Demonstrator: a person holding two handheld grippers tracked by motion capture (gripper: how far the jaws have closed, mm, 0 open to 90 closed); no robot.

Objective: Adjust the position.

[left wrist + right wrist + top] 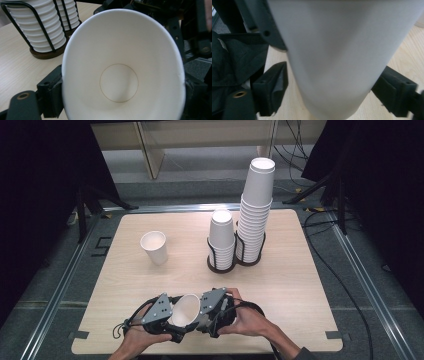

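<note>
Low over the table's near edge, a white paper cup (186, 309) lies on its side between both hand-held grippers. Its mouth faces the left gripper view, where my left gripper (122, 91) has a jaw on each side of the cup (122, 62). The rim is squeezed oval, with a kink at each pad. In the high view my left gripper (175, 322) is at the cup's left and my right gripper (200, 317) at its right. My right gripper (334, 90) straddles the cup's wall (337, 62). Its pads (273, 86) sit right at the wall, and whether they press is unclear.
A single upright paper cup (154, 247) stands left of centre. Behind the middle are a short stack of cups (221, 240) and a tall stack (255, 210), each in a black wire holder; the short stack (40, 27) is close by. The wooden table (300, 285) ends just below the hands.
</note>
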